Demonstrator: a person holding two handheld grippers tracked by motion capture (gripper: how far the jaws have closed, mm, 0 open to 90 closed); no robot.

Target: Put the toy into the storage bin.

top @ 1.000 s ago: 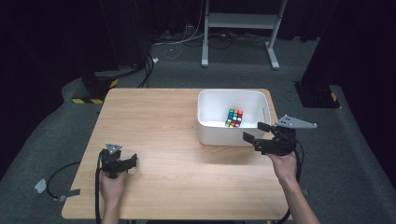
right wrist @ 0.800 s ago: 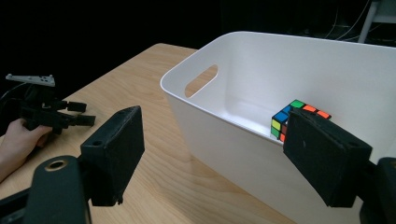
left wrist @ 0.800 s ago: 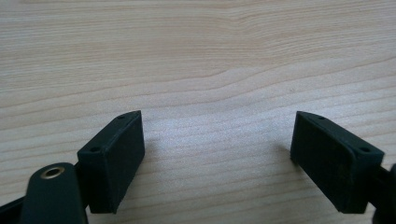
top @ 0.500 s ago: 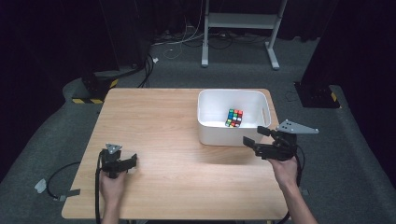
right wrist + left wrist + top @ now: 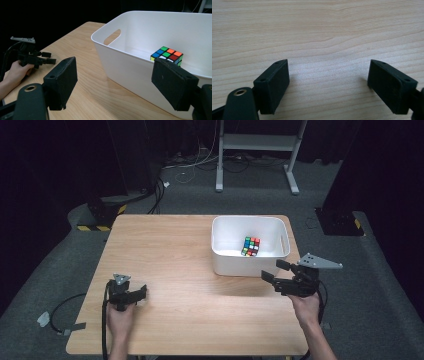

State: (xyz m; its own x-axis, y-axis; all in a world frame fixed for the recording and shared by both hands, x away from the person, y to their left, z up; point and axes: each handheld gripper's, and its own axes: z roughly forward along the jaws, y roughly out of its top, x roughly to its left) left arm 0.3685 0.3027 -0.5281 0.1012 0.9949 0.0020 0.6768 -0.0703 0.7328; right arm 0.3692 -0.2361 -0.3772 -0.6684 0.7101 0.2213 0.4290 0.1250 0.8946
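Both grippers are held with jaws apart and empty; the right gripper point(image 5: 272, 276) has been drawn back slightly from the tub point(image 5: 220, 257), where the cube point(image 5: 251, 246) is left lying, apparently delivered.

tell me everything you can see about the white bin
The bin is a white rectangular tub, plastic by its look, with rounded corners, a rolled rim and slot handles cut into its short walls. It stands upright and open on the wooden table, near the far right corner. A colour cube lies inside on its floor, toward the right side. The right gripper hangs just off its near right corner, jaws apart, not touching it.
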